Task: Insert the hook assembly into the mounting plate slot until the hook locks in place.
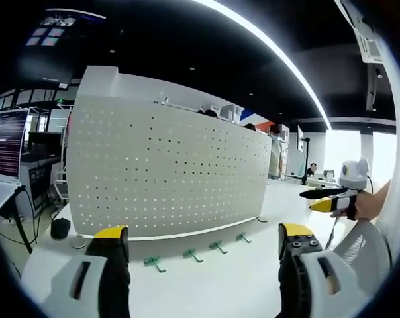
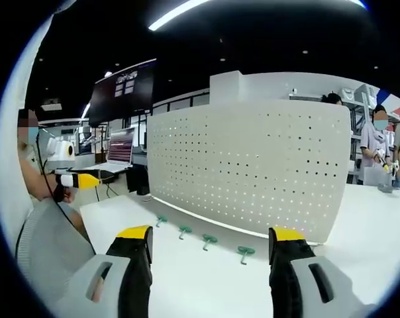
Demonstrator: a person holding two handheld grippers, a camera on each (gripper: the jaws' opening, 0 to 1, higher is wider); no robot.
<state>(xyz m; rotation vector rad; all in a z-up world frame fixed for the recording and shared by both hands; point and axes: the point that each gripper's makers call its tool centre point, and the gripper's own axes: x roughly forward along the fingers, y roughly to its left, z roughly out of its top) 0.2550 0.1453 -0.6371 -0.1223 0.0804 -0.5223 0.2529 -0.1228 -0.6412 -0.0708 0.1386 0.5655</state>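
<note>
Pegboard, white perforated metal mounting plate (image 1: 163, 175), stands upright on white desk (image 1: 213, 285). Four small green plastic hooks (image 1: 187, 255) lie in a row on the desk just in front of its base, apart from both grippers. Left gripper (image 1: 203, 245) hangs above desk, fingers (image 1: 110, 242) wide, holding nothing. Right gripper (image 2: 210, 242) likewise, fingers (image 2: 137, 242) wide and empty. Laptop (image 2: 120, 149) sits beyond the plate.

laptop (image 2: 120, 149) on table (image 2: 379, 218) | wall screen (image 2: 124, 89) | black mouse (image 1: 59, 228)
</note>
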